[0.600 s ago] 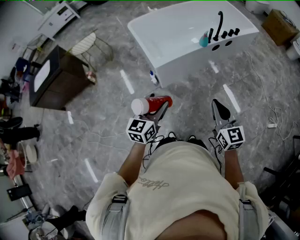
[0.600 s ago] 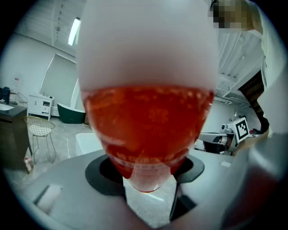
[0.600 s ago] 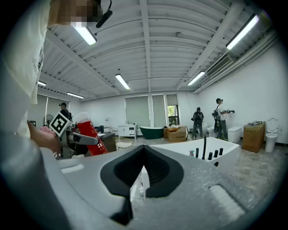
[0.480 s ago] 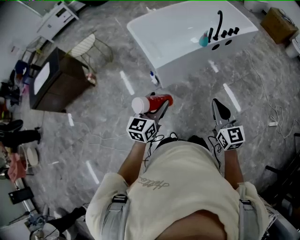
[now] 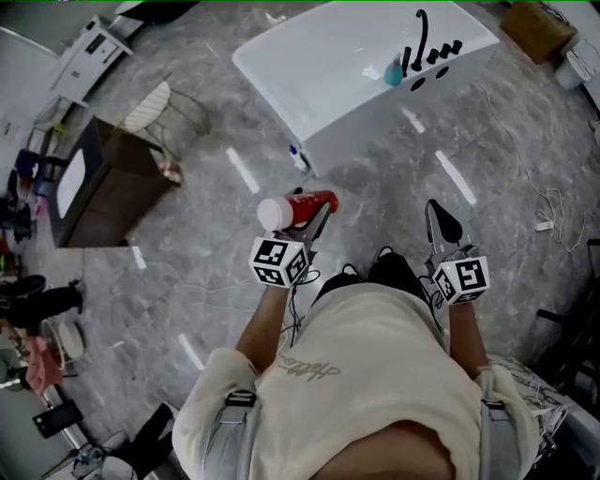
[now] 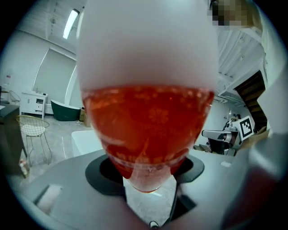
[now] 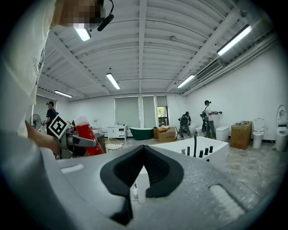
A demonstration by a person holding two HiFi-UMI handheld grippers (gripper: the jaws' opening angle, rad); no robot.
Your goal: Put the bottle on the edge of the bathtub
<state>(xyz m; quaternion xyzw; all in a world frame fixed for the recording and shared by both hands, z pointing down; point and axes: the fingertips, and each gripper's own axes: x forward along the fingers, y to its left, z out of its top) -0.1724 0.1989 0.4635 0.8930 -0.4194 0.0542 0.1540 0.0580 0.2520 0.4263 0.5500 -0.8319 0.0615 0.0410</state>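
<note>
A red bottle (image 5: 302,208) with a white cap lies sideways across the jaws of my left gripper (image 5: 317,219), which is shut on it. In the left gripper view the bottle (image 6: 146,121) fills the middle, its cap end towards the camera. My right gripper (image 5: 441,223) is shut and holds nothing; in its own view the dark pads (image 7: 155,168) meet at the tip. The white bathtub (image 5: 281,70) stands on the floor ahead of both grippers, well apart from them, with black taps (image 5: 427,52) on its far end. The tub (image 7: 198,150) and the bottle (image 7: 87,134) also show in the right gripper view.
A small bottle (image 5: 298,157) stands on the floor at the tub's near corner. A dark cabinet with a white basin (image 5: 89,183) and a wire chair (image 5: 159,103) are at the left. A cardboard box (image 5: 539,26) and cables (image 5: 553,225) lie at the right. People (image 7: 209,119) stand far off.
In the head view the bathtub and floor have slid up and to the left as the camera moved. The bottle stays in the left gripper; both grippers keep nearly the same places.
</note>
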